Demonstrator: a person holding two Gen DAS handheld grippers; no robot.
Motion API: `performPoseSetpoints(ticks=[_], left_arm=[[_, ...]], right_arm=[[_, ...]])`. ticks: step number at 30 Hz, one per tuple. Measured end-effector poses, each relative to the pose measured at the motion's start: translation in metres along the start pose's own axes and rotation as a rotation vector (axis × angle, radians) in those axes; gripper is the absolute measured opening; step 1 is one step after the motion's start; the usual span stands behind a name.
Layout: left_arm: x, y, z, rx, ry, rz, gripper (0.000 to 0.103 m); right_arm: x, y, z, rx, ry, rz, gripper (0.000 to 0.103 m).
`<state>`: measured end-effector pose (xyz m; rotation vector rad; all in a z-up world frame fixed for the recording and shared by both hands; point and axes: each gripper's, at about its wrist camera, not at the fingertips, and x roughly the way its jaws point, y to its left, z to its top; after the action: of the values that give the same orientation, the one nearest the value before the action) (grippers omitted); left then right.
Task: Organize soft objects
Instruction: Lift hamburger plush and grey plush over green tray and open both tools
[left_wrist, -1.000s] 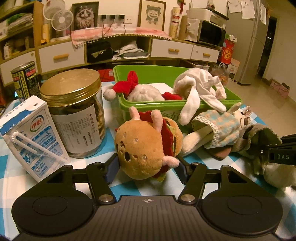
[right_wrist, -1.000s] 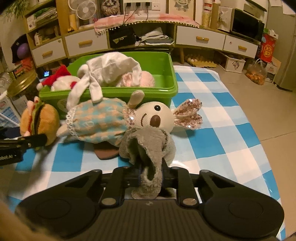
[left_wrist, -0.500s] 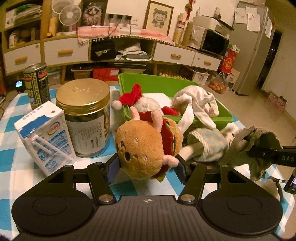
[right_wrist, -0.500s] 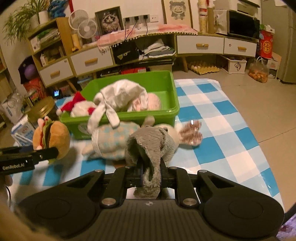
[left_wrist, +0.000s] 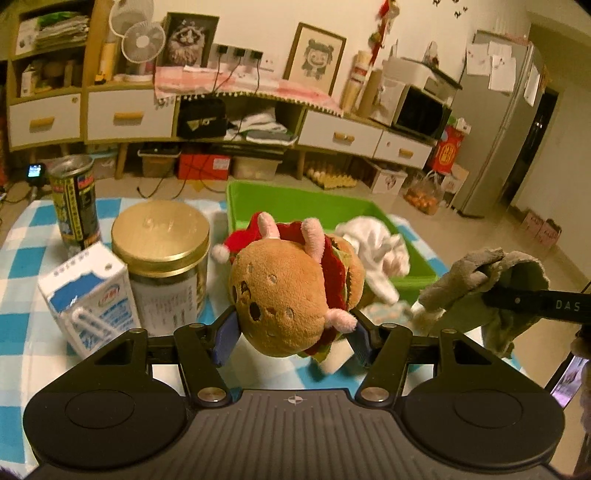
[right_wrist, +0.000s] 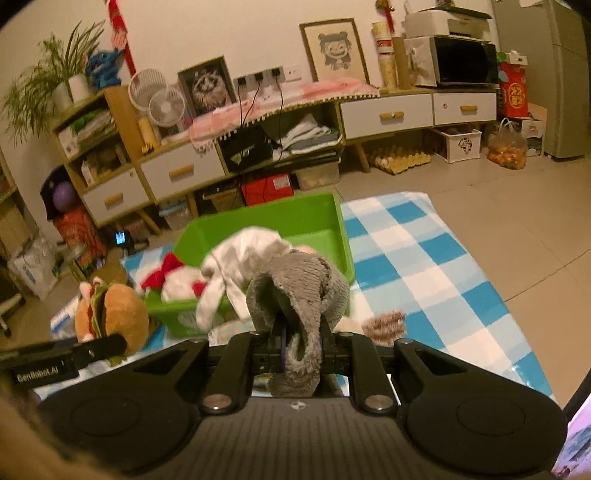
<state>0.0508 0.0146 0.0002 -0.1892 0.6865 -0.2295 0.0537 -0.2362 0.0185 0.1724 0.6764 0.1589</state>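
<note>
Two wrist views, close above table – both facing green bin (left_wrist: 325, 210).

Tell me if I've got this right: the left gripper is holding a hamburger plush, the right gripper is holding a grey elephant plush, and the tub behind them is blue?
Nearly. The tub is green, not blue, as the right wrist view shows. The rest holds: the left gripper is shut on the hamburger plush, and the right gripper is shut on the grey elephant plush.

Checked tablecloth (right_wrist: 424, 254) bears green bin (right_wrist: 340, 236); jar (left_wrist: 162, 258), carton (left_wrist: 92, 299), can (left_wrist: 74, 206).
</note>
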Motion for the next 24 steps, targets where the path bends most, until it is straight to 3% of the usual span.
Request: performPoseSetpoints(ticks=[10, 17, 24], left_arm=[[0.009, -0.003, 0.024, -0.054, -0.053, 0.002, 0.061], [0.02, 0.0, 0.038, -0.129, -0.086, 0.045, 0.061], [0.047, -0.001, 0.058, -0.103, -0.085, 0.083, 0.061]], right_arm=[[0.005, 0.012, 0.032, 0.058, -0.073, 0.025, 0.0], [0.029, 0.017, 0.053, 0.118, -0.114, 0.037, 0.0], [0.063, 0.01, 0.07, 0.254, -0.138, 0.046, 0.0]])
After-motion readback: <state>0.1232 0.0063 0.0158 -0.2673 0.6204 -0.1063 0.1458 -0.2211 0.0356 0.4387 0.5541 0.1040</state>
